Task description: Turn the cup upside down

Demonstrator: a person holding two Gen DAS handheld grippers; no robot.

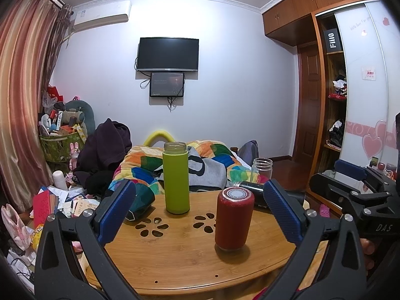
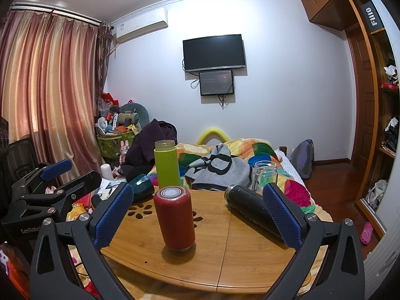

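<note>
A red cup (image 1: 233, 218) (image 2: 174, 218) stands on the round wooden table (image 1: 190, 257) (image 2: 245, 250) with its silver-ringed base up and its mouth down. A green cup (image 1: 175, 177) (image 2: 166, 163) stands upright behind it, mouth up. A black bottle (image 2: 252, 208) (image 1: 252, 188) lies on its side at the right. A dark green cup (image 2: 141, 187) (image 1: 141, 201) lies tipped at the left edge. My left gripper (image 1: 197, 212) is open and empty, in front of the cups. My right gripper (image 2: 197, 212) is open and empty, with the red cup between its blue pads but apart from them.
A clear glass jar (image 2: 263, 176) (image 1: 262, 168) stands at the table's far right edge. Behind the table is a bed with a colourful quilt (image 1: 212, 160). Cluttered floor and a basket lie to the left, a wardrobe (image 2: 375, 125) to the right.
</note>
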